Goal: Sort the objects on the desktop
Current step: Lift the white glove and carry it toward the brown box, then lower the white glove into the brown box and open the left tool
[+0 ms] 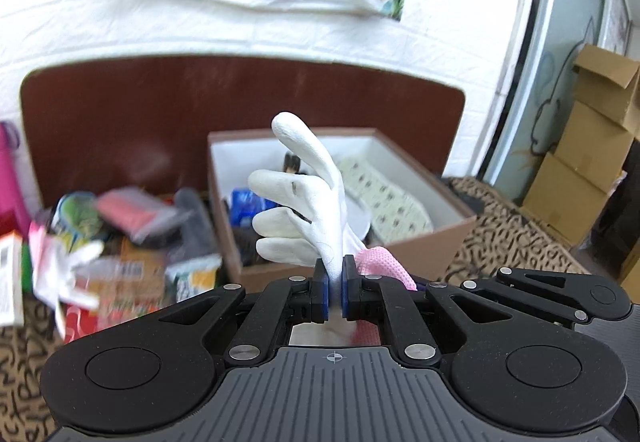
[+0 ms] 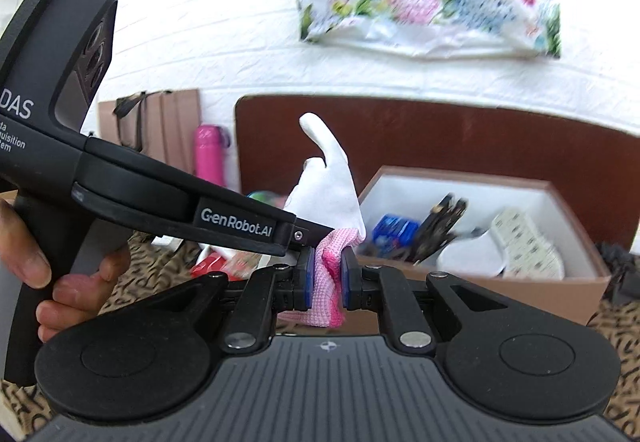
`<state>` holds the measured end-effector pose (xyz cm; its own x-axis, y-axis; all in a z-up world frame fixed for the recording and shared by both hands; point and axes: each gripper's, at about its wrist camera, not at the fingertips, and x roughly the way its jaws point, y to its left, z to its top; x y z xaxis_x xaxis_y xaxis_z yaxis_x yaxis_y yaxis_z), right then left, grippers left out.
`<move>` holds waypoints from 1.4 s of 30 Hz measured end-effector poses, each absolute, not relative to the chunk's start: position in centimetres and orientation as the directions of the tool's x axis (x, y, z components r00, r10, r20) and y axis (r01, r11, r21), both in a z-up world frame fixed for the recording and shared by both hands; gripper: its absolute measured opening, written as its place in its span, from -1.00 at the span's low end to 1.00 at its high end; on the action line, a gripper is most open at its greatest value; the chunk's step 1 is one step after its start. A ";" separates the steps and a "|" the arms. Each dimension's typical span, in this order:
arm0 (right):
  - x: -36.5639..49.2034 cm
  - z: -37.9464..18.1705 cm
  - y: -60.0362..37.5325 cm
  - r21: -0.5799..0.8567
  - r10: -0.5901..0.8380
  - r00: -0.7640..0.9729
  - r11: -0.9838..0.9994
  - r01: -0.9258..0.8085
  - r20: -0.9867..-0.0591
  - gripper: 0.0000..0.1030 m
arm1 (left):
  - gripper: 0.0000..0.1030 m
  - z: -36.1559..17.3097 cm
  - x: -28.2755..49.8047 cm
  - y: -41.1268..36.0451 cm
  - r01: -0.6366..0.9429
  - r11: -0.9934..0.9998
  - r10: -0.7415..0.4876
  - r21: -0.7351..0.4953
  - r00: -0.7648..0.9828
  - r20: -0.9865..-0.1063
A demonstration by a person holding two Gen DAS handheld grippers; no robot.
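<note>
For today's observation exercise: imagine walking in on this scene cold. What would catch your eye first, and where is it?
First, the white glove standing upright mid-frame, fingers splayed, pinched near its pink cuff by both grippers: the left gripper on the white fabric, the right gripper on the cuff. Behind it sits an open brown box with sorted items, and to the left a blurred heap of clutter.

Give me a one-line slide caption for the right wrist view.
Right gripper pinches the pink cuff of a white glove while the left gripper grips it too, beside an open box.
</note>
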<state>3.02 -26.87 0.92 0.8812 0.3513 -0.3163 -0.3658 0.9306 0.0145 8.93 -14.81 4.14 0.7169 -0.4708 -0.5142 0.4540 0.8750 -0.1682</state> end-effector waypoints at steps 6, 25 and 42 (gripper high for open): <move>6.6 3.2 -27.9 -0.007 0.312 0.909 0.945 -0.327 -0.275 -0.71 | -1.00 6.9 13.7 -16.3 0.476 0.860 -0.499 -0.183 0.712 -0.493; 24.2 2.9 -29.1 0.080 0.264 0.864 0.964 -0.255 -0.429 -0.71 | -0.98 4.7 30.4 -17.7 0.444 0.864 -0.497 -0.237 0.676 -0.544; 32.3 -0.4 -28.0 0.024 0.206 0.785 0.971 -0.237 -0.584 -0.58 | -0.88 0.3 37.4 -17.4 0.449 0.875 -0.458 -0.180 0.650 -0.606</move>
